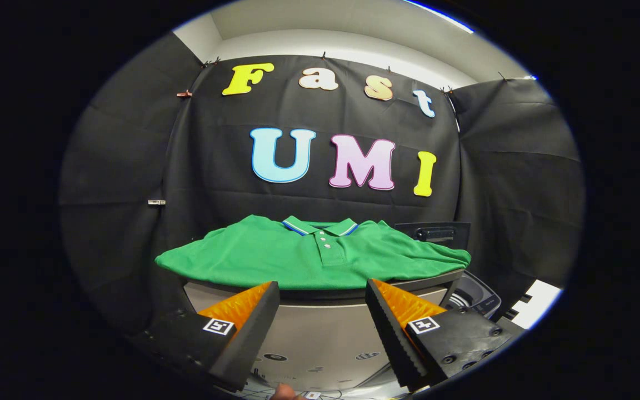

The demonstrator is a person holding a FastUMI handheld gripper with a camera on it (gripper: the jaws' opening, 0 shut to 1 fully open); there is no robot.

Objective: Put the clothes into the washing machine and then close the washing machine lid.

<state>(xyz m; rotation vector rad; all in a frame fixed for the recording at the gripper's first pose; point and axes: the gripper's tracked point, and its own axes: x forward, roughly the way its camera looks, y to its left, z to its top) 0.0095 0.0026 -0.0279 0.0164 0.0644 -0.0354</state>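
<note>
The claw (323, 316) is held level and faces straight ahead, its two fingers spread wide with nothing between them and nothing in their grip. Just beyond the fingertips, and slightly above them, a bright green short-sleeved polo shirt (309, 255) with a blue-and-white striped collar lies spread flat, front side up, buttons showing. It rests across the top of a pale grey box-shaped bench (320, 328), whose front panel fills the gap between the fingers. The shirt's sleeves drape past the bench's edges on both sides.

Past the right finger, a dark grey washing machine (473, 294) is partly hidden behind the bench and the finger; its raised dark lid (436, 233) with a handle stands behind the shirt's right sleeve. The drum opening is hard to make out.

Black cloth (125, 183) hangs as the wall behind and to both sides, beneath a pale ceiling (325, 22).
</note>
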